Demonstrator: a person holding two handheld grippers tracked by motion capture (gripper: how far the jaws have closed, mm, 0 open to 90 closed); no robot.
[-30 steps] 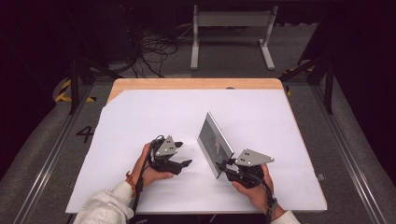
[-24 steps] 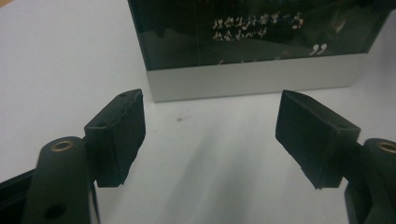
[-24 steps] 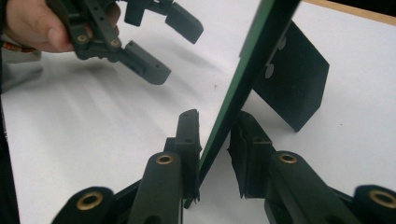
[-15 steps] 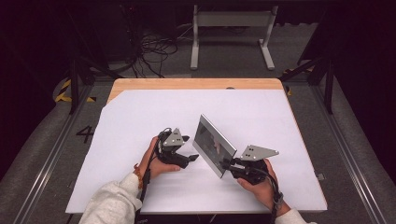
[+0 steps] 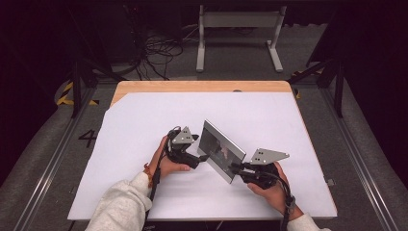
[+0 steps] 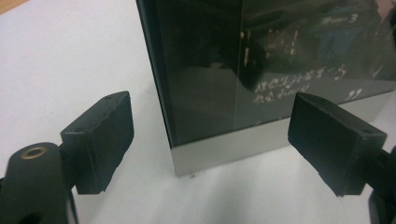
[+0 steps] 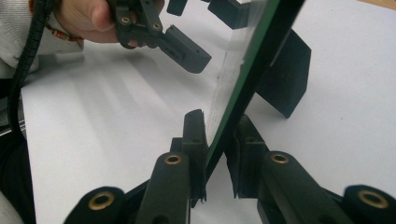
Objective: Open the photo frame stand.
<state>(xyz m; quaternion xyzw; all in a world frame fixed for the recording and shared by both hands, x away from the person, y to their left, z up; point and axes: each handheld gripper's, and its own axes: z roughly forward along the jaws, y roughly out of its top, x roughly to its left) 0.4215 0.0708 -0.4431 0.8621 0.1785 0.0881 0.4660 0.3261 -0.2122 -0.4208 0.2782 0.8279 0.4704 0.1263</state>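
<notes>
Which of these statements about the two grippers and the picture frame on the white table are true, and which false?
1. The right gripper is clamped on the edge of the picture frame. True.
2. The left gripper is squeezing the frame. False: its jaws stand wide open, just opened further, pads clear of the frame's corner.
3. The frame lies flat on the table. False: it stands on its lower edge.
4. The frame has a dark, reflective front. True.
5. A cup stands beside the frame. False: no cup is there.
</notes>
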